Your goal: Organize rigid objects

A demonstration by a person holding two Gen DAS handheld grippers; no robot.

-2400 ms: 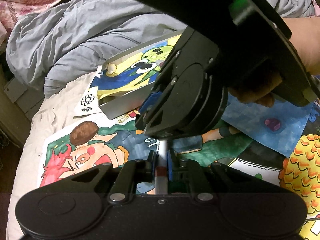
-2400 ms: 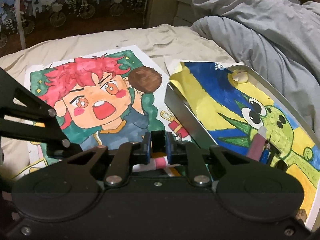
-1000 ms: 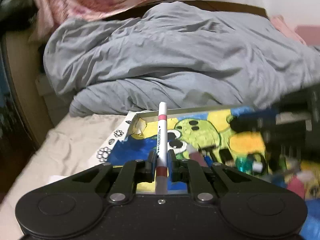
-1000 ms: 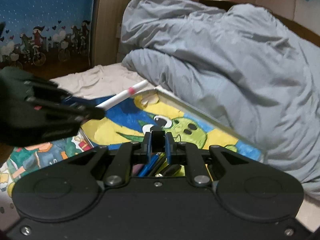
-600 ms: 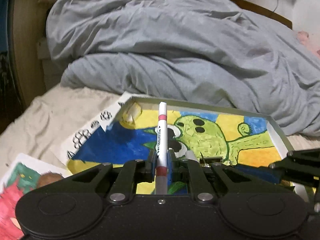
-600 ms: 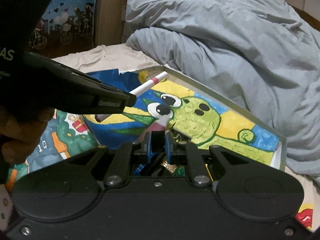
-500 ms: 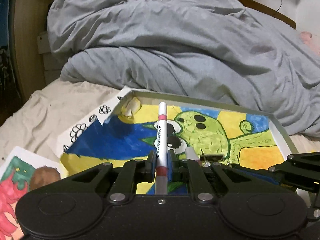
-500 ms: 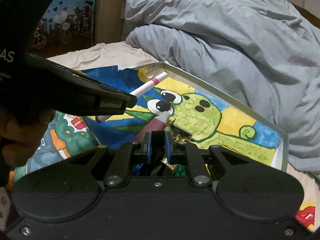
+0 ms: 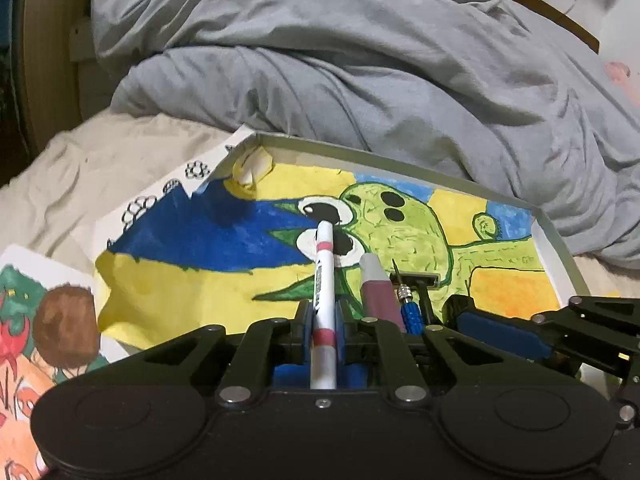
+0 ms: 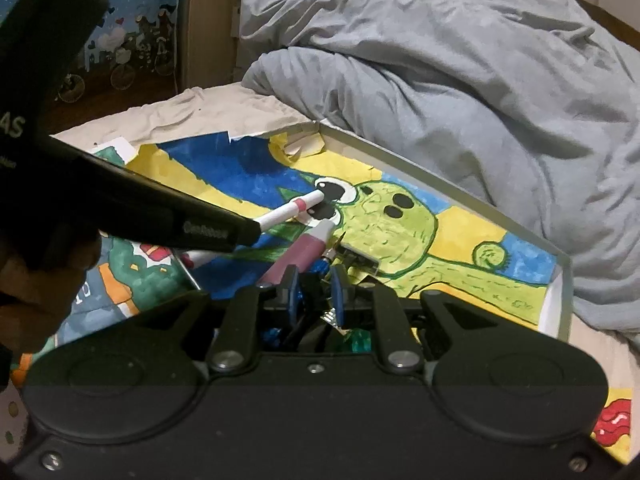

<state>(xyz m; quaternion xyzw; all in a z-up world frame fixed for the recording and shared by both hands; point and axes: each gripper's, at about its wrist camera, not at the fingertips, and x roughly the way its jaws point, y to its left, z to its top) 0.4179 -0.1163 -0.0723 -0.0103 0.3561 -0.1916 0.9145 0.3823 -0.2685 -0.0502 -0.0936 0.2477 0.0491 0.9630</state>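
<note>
Tray point(image 9: 554, 236) holding three items, one pen point(image 9: 325, 280) in left jaws

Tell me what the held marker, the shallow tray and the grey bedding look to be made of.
Marker: smooth white plastic, probably, with printed pink bands and lettering.
Tray: thin, matte grey sheet with crisp folded corners, metal or stiff card.
Bedding: soft woven fabric, deeply creased and puffy.

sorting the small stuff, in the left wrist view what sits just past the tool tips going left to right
white marker with pink bands, clamped in the left tool → mauve tube with a grey cap → blue knurled pointed tool → right tool's blue pad, all over the green creature drawing in the tray
</note>
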